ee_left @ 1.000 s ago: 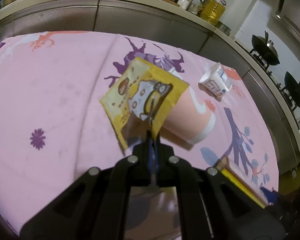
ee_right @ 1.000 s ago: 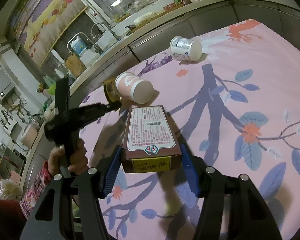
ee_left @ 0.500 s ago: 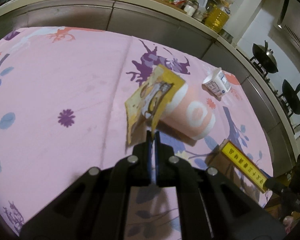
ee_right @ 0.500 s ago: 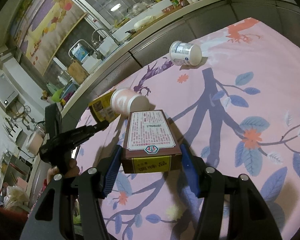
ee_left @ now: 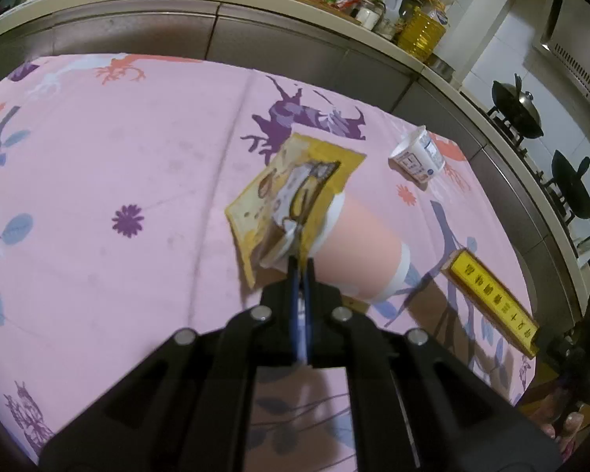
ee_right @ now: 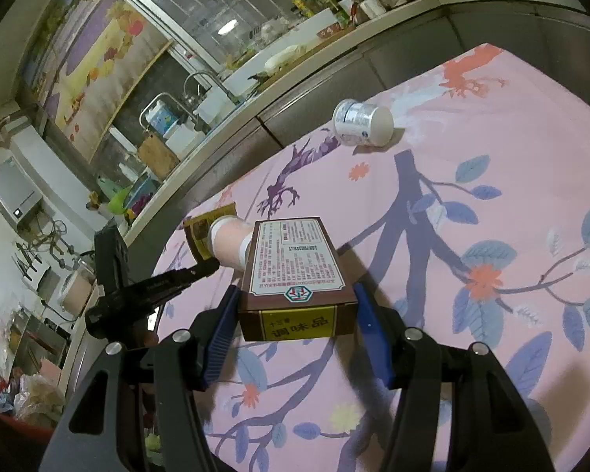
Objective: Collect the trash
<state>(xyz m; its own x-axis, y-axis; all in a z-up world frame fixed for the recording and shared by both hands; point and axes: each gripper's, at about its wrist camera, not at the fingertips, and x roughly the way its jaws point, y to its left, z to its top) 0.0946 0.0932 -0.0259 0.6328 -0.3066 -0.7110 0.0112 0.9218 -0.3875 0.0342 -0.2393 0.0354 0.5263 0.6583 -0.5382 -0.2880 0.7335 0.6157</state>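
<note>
My left gripper (ee_left: pixel 301 263) is shut on the edge of a yellow snack wrapper (ee_left: pixel 291 192) and holds it up above the pink floral tablecloth (ee_left: pixel 98 181). A pink paper cup (ee_left: pixel 358 251) lies on its side right behind the wrapper. My right gripper (ee_right: pixel 297 306) is shut on a brown seasoning box (ee_right: pixel 297 271) with a yellow end label, held above the cloth; the box also shows in the left wrist view (ee_left: pixel 491 291). A small white yogurt cup (ee_right: pixel 362 122) lies on its side near the far edge, also in the left wrist view (ee_left: pixel 417 157).
A grey counter (ee_left: pixel 216 35) runs along the table's far side, with bottles and an oil jug (ee_left: pixel 421 31) on it. Woks (ee_left: pixel 517 108) sit on a stove at right. A sink and tap (ee_right: pixel 192 90) show in the right wrist view.
My left gripper has pulled back and lifted with the wrapper, which has turned more edge-on. My right gripper has lifted the box slightly, moving it in front of the pink cup.
</note>
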